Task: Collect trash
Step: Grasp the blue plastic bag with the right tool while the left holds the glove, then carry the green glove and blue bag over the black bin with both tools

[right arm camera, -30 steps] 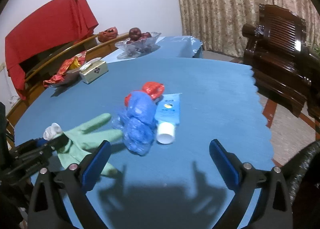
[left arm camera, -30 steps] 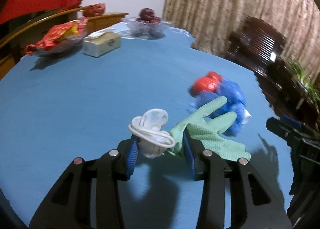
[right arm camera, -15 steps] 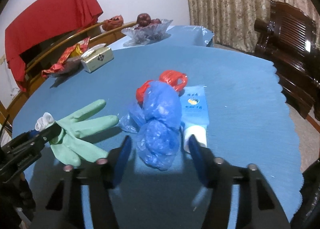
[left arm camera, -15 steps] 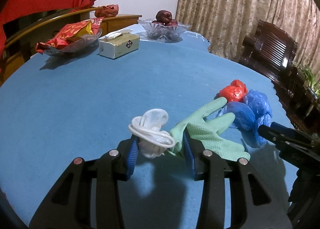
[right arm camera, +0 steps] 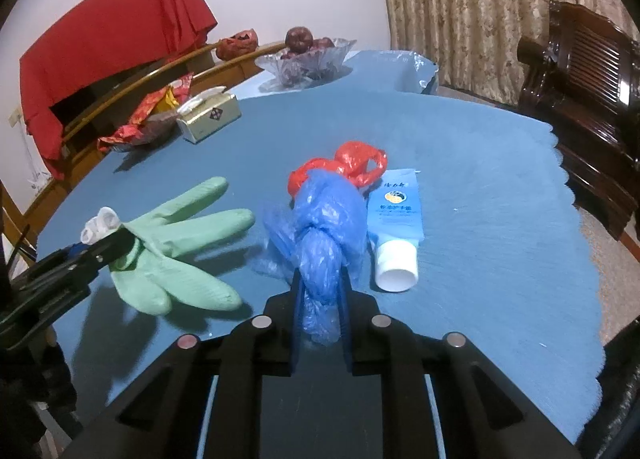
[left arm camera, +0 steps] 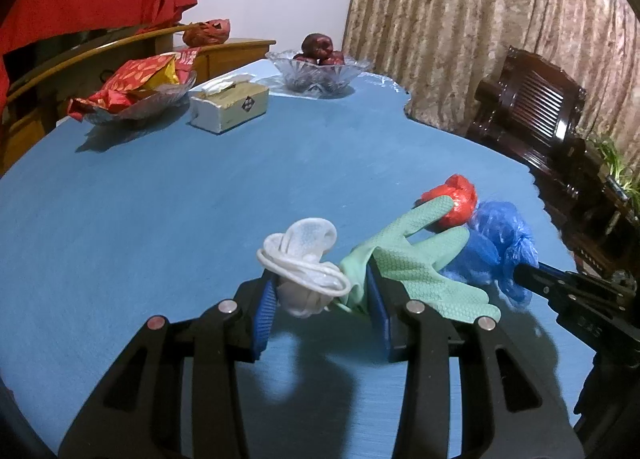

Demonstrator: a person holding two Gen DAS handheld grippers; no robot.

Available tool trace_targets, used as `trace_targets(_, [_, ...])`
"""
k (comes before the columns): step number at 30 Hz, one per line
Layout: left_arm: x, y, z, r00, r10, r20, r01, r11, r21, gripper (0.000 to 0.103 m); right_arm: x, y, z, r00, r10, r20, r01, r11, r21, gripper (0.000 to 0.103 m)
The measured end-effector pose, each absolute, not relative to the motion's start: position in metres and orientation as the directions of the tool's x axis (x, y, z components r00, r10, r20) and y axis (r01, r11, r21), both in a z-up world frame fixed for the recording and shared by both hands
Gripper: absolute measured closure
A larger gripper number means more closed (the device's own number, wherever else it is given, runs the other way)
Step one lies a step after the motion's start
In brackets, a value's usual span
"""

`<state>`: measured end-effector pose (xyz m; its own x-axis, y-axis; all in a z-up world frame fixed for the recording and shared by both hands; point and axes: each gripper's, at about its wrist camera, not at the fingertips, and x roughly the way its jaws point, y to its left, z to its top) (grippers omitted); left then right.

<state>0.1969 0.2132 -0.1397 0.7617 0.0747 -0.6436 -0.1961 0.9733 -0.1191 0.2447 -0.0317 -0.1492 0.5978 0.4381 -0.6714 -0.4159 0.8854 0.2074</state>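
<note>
At lower centre, the blue bag's (right arm camera: 320,243) lower end is hidden between the right gripper (right arm camera: 320,323), now clamped on it; half a second ago its jaws were narrowly apart. The green glove (left arm camera: 404,259) and white wad (left arm camera: 308,271) are pinched by the left gripper (left arm camera: 320,299).

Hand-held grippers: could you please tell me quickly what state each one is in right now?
Left hand-held gripper: closed on the green glove and white wad.
Right hand-held gripper: closed on the blue plastic bag.
</note>
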Motion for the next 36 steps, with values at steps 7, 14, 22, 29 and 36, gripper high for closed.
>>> trace_targets(7, [0.192,0.2,-0.126,0.78,0.054,-0.623,-0.166,0.978,-0.123,0.064,0.227,-0.052,-0.132,0.62,0.447,-0.645,-0.407,0.886,0.222,0.091])
trace_targets(14, [0.186,0.185,-0.12,0.784,0.023,-0.62,-0.129,0.983,-0.127,0.064,0.211,-0.066,-0.129,0.615,0.442,-0.653,-0.4,0.889,0.224,0.091])
trace_targets(22, [0.181,0.182,-0.14,0.753,0.024,-0.657,-0.128,0.986,-0.111,0.064,0.213,-0.067,-0.149,0.58,0.416,-0.7,-0.379,0.899,0.22,0.07])
trace_targets(29, [0.181,0.19,-0.148,0.741,0.031,-0.671,-0.141,0.984,-0.111,0.064,0.226,-0.061,-0.159,0.585,0.387,-0.712,-0.37,0.909,0.191,0.043])
trace_targets(36, [0.182,0.193,-0.151,0.737,0.032,-0.675,-0.146,0.983,-0.113,0.064,0.244,-0.055,-0.174,0.579,0.372,-0.725,-0.36,0.915,0.181,0.033])
